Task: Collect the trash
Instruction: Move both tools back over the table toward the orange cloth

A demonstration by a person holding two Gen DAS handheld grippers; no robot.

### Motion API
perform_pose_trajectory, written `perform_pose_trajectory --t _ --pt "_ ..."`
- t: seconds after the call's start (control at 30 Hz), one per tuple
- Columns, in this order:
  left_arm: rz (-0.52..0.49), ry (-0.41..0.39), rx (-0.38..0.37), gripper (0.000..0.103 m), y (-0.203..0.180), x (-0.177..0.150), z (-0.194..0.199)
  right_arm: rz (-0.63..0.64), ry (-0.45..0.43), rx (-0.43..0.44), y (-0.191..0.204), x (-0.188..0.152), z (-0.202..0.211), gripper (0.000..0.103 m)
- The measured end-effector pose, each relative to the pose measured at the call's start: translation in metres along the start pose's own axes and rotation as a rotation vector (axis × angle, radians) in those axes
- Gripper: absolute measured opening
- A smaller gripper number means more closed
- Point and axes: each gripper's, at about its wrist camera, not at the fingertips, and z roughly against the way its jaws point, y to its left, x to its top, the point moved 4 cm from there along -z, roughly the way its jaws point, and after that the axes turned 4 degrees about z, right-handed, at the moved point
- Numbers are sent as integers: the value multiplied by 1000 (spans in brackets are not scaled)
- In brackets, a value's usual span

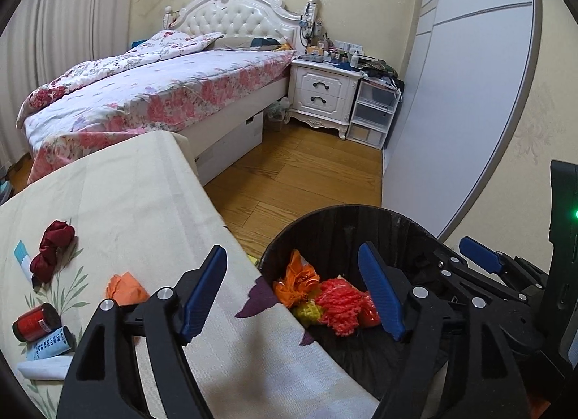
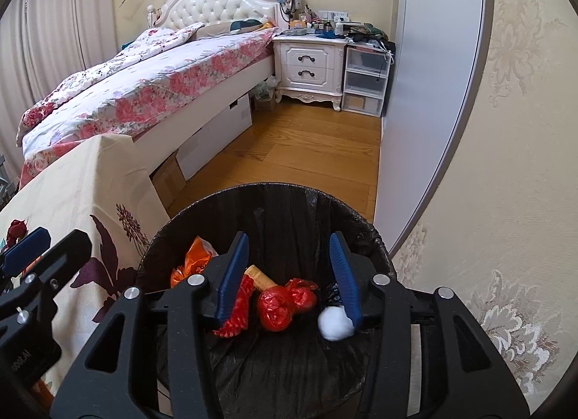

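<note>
On the cloth-covered table (image 1: 144,202) at left lie a dark red wad (image 1: 52,249), an orange wad (image 1: 124,285) and a red-labelled bottle (image 1: 36,321). The left gripper (image 1: 292,292) hangs wide open and empty between table edge and black-lined bin (image 2: 274,202); the right gripper (image 2: 289,278), jaws apart, holds nothing above the bin's red bag (image 2: 285,303) and white ball (image 2: 335,323).

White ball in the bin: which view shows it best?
The right wrist view: the white ball lies in plain sight in the bin, beside the right gripper's open fingers. The left wrist view does not show it.
</note>
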Motion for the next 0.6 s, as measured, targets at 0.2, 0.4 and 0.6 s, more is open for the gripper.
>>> perform_pose_trajectory --t 0.2,0.4,0.6 --pt "16 -23 43 73 16 1 14 16 -8 16 9 1 6 50" --pt "62 -32 83 73 42 -3 34 46 -7 63 30 1 13 50" --pt "111 -36 145 73 75 -8 52 92 -7 114 62 0 22 50"
